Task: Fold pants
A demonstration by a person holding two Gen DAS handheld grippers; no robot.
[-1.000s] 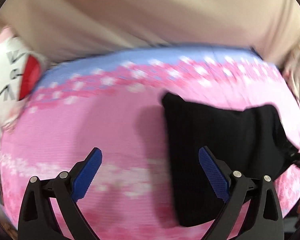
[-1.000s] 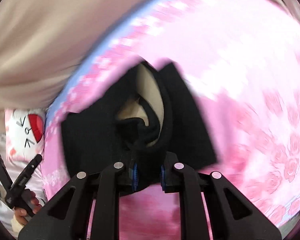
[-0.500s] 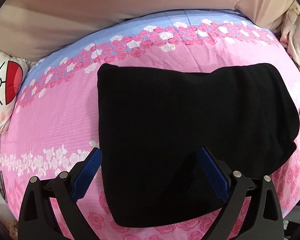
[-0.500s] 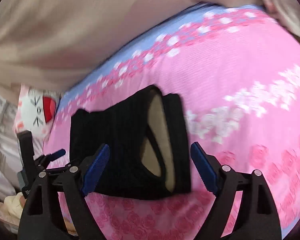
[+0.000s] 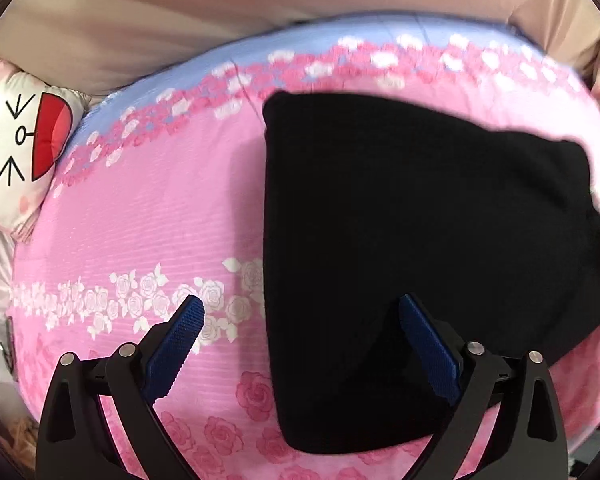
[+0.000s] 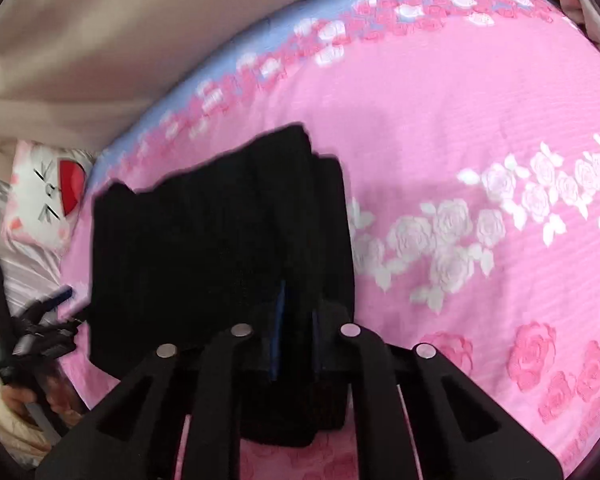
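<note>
- The left tool point(image 5: 300, 322) hangs wide open over the bed point(image 5: 148, 216), gripping nothing; its right finger overlaps the folded black pants point(image 5: 420, 240), whose left edge lies between the fingers.
- The right tool point(image 6: 296, 312) is closing, a black fold between its narrow jaws; contact is hard to make out.
- A cartoon-face pillow point(image 5: 24, 148) lies far left, partly cut off.

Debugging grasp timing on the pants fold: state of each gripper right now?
Left gripper: open, holding nothing, over the black pants.
Right gripper: jaws closing, pants edge between them.
</note>
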